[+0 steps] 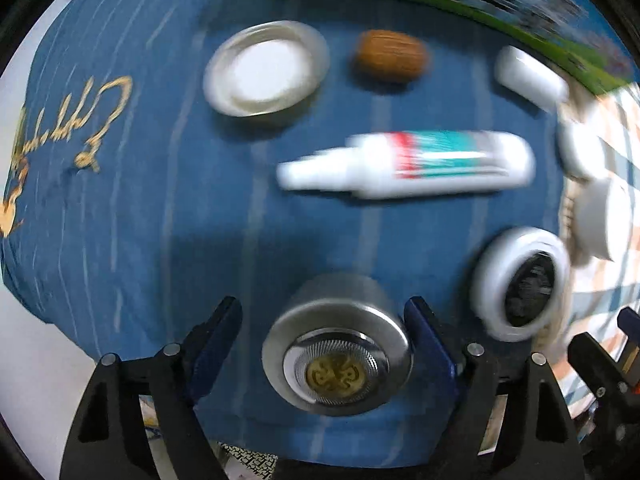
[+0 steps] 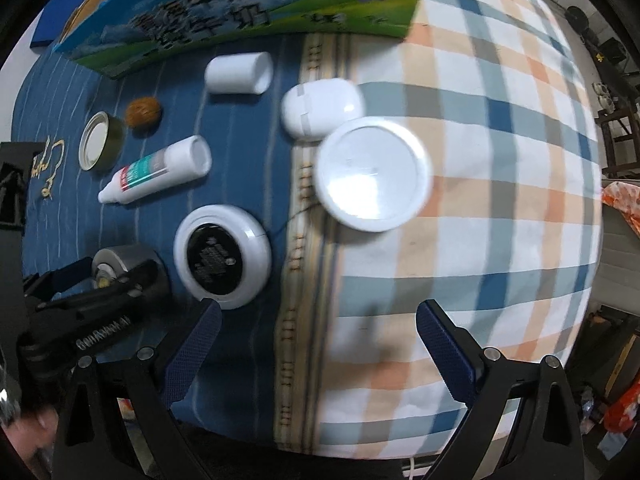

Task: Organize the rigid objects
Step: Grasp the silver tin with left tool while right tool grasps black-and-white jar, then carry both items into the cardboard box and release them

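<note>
A silver metal cylinder (image 1: 336,360) with a gold emblem on top stands on the blue cloth between the fingers of my left gripper (image 1: 323,312). The right pad sits at its side and a gap shows at the left pad, so the jaws are open around it. Beside it lie a white ring with a black centre (image 1: 520,284), a white squeeze bottle (image 1: 408,166), a brown walnut (image 1: 390,56) and a small tin (image 1: 266,68). My right gripper (image 2: 320,312) hangs open over the checked cloth with nothing between its fingers. A white round lid (image 2: 374,172) and a white case (image 2: 322,106) lie ahead of it.
A white cylinder (image 2: 239,73) lies near a colourful printed box (image 2: 240,4) along the back. Blue cloth (image 1: 120,200) covers the left, checked cloth (image 2: 500,200) the right. The left gripper (image 2: 112,280) shows at the lower left of the right wrist view.
</note>
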A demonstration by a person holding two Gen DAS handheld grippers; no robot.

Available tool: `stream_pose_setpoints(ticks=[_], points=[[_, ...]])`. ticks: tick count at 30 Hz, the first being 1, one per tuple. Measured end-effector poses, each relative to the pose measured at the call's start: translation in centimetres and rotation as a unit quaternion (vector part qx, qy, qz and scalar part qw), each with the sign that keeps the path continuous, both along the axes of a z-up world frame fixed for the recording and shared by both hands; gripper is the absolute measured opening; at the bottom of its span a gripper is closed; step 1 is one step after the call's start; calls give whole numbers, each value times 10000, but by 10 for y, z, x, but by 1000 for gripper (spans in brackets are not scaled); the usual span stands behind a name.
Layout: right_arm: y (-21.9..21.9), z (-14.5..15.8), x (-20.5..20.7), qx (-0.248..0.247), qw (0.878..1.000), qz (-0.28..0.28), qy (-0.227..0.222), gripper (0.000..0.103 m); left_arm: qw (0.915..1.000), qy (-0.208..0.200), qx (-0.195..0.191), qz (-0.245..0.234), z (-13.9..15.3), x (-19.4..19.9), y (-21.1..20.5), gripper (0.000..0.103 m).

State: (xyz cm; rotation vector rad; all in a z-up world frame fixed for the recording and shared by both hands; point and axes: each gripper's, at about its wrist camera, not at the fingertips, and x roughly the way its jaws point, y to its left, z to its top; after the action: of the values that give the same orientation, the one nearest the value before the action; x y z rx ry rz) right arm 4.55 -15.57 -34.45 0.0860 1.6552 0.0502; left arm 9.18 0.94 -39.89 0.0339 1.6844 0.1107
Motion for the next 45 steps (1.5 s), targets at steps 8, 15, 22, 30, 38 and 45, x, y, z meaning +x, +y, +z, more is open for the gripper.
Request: stream_pose_setpoints(ticks=[8, 15, 22, 30, 38, 45], points=[[39, -31, 15, 199, 9985, -370, 365, 99, 9927, 403, -799, 807, -1, -8, 80, 83], [47, -59, 9, -141, 9957, -465, 786, 75, 9776, 744, -1620, 1118, 0, -36, 114, 83], [18, -53, -20, -352, 9923, -585, 1031, 75, 9851, 986, -1316, 508, 3, -47, 84, 83], [9, -59, -32, -423, 9911, -705, 1048, 75, 9957, 624, -664, -158, 11, -58, 67, 70], [50, -70, 9, -459, 9893, -721, 1180, 76, 9976, 366, -473, -350, 29, -61, 42, 69], [55, -79, 24, -423, 9877, -684, 1338, 75, 9977, 381, -427, -360, 23, -54, 37, 69]])
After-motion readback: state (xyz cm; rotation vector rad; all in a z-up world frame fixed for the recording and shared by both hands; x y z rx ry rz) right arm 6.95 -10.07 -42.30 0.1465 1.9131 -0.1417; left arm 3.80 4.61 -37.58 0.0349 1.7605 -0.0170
